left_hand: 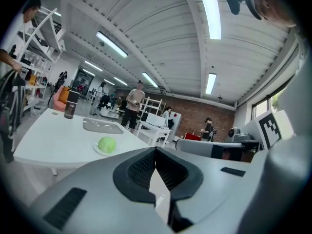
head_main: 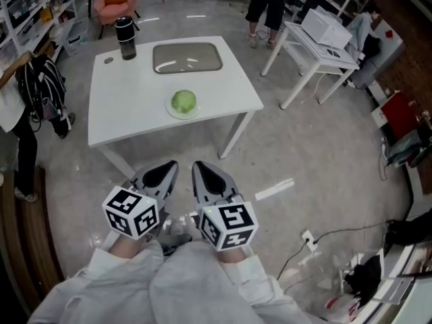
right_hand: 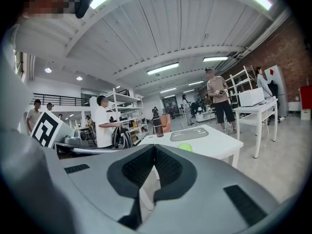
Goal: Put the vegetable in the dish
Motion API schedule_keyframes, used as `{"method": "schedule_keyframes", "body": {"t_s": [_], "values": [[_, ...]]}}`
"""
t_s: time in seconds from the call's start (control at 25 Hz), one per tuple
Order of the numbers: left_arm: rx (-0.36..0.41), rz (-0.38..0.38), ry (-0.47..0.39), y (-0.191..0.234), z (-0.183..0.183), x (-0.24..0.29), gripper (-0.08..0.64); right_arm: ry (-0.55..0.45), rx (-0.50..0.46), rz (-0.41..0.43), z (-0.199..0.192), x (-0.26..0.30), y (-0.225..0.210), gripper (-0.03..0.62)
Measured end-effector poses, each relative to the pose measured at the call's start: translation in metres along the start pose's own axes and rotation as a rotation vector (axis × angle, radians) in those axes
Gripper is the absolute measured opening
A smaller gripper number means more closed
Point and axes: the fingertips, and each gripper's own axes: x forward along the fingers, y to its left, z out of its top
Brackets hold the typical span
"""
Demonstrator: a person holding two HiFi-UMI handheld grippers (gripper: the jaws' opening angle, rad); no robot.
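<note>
Judging from how things lie, the work looks barely begun. The white table (head_main: 135, 123) stands across the floor, well apart from the person. On its far side lies a grey rectangular tray (head_main: 187, 57), which I take for the dish, and it looks empty. The left gripper (head_main: 165, 174) and right gripper (head_main: 206, 175) are held side by side close to the body, each with its jaws pressed together and nothing between them. A dark bottle (head_main: 125, 38) stands at the table's far left, just left of the tray. The vegetable (head_main: 183, 101), a round green head, sits on a small white plate (head_main: 173, 111) close to the table's near edge, apart from the tray. If that plate is the dish meant, the task may already be complete, and I cannot tell which it is. Otherwise everything is left: reaching the table, opening a gripper, grasping the vegetable, carrying it to the tray and letting go.
</note>
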Motion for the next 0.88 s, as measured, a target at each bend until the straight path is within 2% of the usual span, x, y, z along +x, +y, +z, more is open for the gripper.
{"method": "schedule_keyframes", "body": {"t_s": [0.28,0.52,0.72,0.88], "values": [[-0.028,0.006,0.031,0.032,-0.001,0.016,0.008,0.019,0.036,-0.042,-0.003,0.028,-0.019,0.011],[-0.060,0.025,0.060,0.058,-0.011,0.029,0.008,0.062,0.043,-0.033,-0.016,0.050,-0.025,0.011],[-0.064,0.029,0.060,0.077,-0.004,0.054,0.008,0.072,0.067,-0.022,-0.016,0.079,-0.044,0.011],[-0.063,0.036,0.054,0.092,0.012,0.077,0.008,0.059,0.066,-0.021,0.000,0.101,-0.061,0.011]]}}
